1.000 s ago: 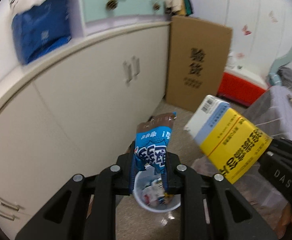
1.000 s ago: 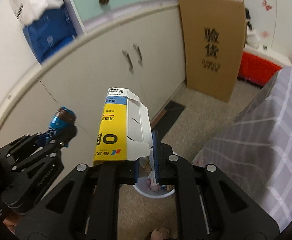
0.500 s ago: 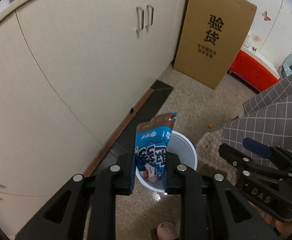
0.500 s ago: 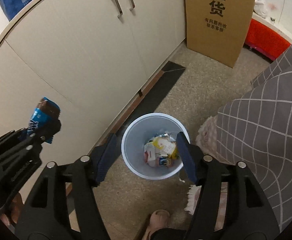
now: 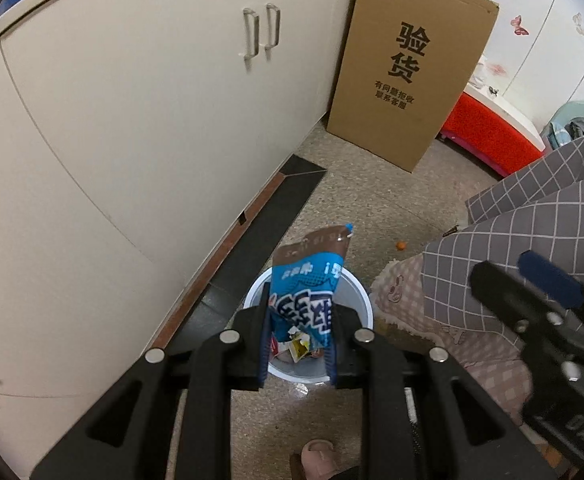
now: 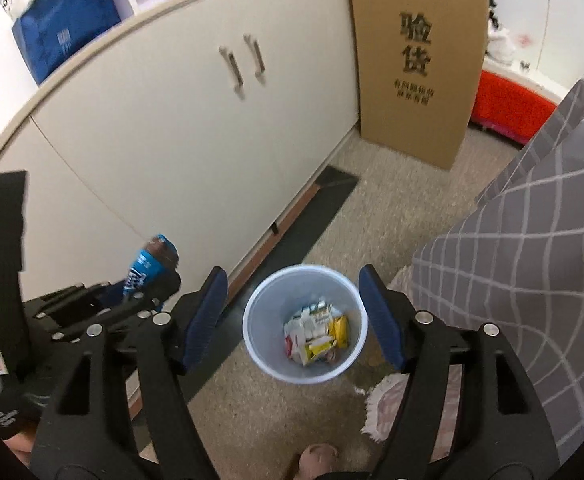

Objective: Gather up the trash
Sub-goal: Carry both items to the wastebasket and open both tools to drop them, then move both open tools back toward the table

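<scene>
A white waste bin [image 6: 306, 325] stands on the floor by the cupboard, with several wrappers and a yellow and white carton [image 6: 318, 334] inside. My left gripper [image 5: 300, 322] is shut on a blue and brown snack wrapper [image 5: 310, 280], held upright above the bin [image 5: 356, 300]. The right wrist view shows that wrapper [image 6: 147, 266] at the left, in the left gripper. My right gripper [image 6: 294, 306] hangs over the bin with its jaws opening wide and nothing between them. In the left wrist view the right gripper [image 5: 532, 300] shows at the right edge.
Cream cupboard doors [image 5: 151, 120] run along the left with a dark plinth [image 5: 267, 224] at the floor. A tall cardboard box [image 5: 408, 68] leans at the back. A grey checked cloth [image 6: 532, 264] hangs at the right. A person's toe [image 6: 318, 456] shows at the bottom.
My right gripper opened and the yellow and white carton it held dropped into the bin. Both grippers tipped down toward the bin; the left one kept its hold on the blue wrapper.
</scene>
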The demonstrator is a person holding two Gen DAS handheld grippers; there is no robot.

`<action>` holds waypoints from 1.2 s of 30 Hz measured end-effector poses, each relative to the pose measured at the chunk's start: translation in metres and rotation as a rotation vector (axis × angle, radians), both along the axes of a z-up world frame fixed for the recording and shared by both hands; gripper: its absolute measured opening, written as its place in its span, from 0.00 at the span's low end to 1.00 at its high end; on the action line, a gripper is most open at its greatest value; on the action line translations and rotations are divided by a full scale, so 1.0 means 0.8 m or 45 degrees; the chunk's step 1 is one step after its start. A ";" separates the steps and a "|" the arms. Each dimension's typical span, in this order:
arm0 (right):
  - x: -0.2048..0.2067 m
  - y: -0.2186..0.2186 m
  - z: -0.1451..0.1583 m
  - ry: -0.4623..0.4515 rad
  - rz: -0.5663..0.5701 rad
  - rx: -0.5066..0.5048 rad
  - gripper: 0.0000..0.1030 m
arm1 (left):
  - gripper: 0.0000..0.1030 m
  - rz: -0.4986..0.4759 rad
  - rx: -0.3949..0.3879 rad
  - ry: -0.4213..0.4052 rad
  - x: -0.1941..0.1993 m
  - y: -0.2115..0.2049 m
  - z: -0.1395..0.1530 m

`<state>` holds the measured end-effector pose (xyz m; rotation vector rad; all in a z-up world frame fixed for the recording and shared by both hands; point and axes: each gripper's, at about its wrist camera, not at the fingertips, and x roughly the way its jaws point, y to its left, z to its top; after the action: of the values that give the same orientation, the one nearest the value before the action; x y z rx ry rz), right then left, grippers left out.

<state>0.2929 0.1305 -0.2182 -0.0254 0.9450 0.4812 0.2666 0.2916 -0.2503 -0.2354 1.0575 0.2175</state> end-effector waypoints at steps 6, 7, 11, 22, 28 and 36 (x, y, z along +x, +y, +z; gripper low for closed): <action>-0.009 -0.021 0.031 -0.101 -0.047 0.012 0.67 | 0.24 -0.030 0.012 0.002 0.013 -0.010 0.012; -0.011 -0.024 0.034 -0.113 -0.055 0.014 0.67 | 0.24 -0.036 0.003 0.005 0.015 -0.011 0.013; -0.011 -0.035 0.040 -0.127 -0.082 0.034 0.68 | 0.70 -0.029 -0.040 0.013 0.018 -0.011 0.018; -0.024 -0.059 0.057 -0.122 -0.122 0.082 0.68 | 0.70 -0.011 0.038 -0.034 -0.003 -0.030 0.051; -0.040 -0.082 0.082 -0.156 -0.135 0.118 0.69 | 0.71 -0.033 0.116 -0.136 -0.023 -0.060 0.096; -0.065 -0.133 0.126 -0.242 -0.184 0.168 0.69 | 0.76 -0.065 0.186 -0.258 -0.053 -0.112 0.157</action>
<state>0.2407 0.0243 -0.1174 0.1138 0.7221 0.3988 0.2242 0.2023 -0.1246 -0.0965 0.8416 0.2193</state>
